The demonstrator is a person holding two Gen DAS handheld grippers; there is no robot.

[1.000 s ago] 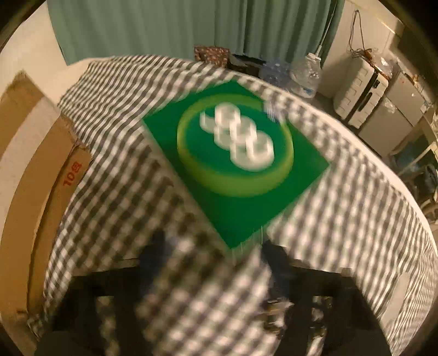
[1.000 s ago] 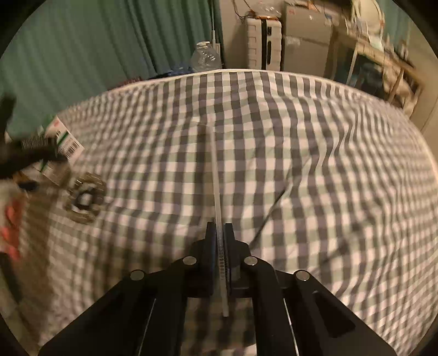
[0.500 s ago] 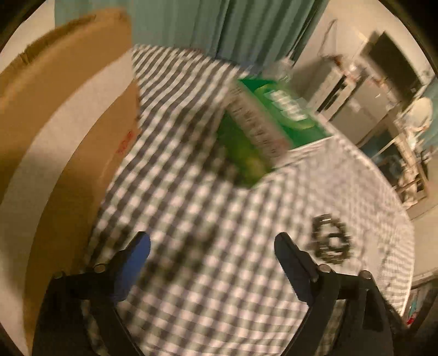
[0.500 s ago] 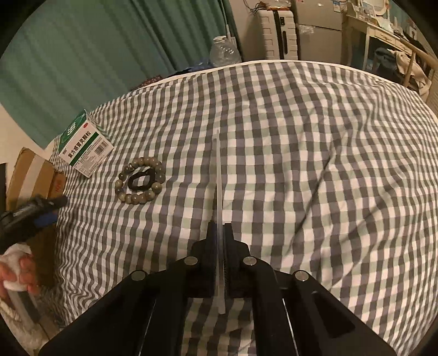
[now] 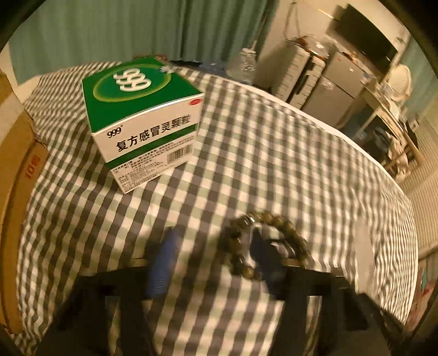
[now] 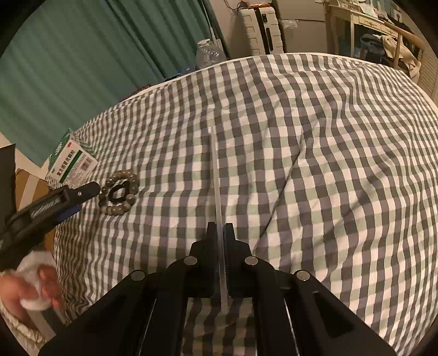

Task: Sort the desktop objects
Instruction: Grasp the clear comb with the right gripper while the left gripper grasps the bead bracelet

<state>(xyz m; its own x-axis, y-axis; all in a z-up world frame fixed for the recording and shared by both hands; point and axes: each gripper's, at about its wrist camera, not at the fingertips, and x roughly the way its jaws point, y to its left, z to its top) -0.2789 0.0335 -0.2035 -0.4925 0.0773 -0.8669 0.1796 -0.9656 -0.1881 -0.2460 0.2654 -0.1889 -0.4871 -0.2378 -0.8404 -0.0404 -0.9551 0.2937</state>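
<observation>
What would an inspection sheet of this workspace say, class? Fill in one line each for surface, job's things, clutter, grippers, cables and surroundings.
Surface: checked cloth, wrinkled.
Job's things: green-and-white medicine box on the cloth; bead bracelet lying flat with a dark ring inside it; thin clear strip.
Clutter: cardboard box at the cloth's left edge.
Grippers: left gripper blurred, jaws just been closing, one finger over the bracelet, not gripping it; right gripper shut on the strip.
Cables: wires above the white suitcase.
Surroundings: green curtain, plastic bottle, desk.
</observation>
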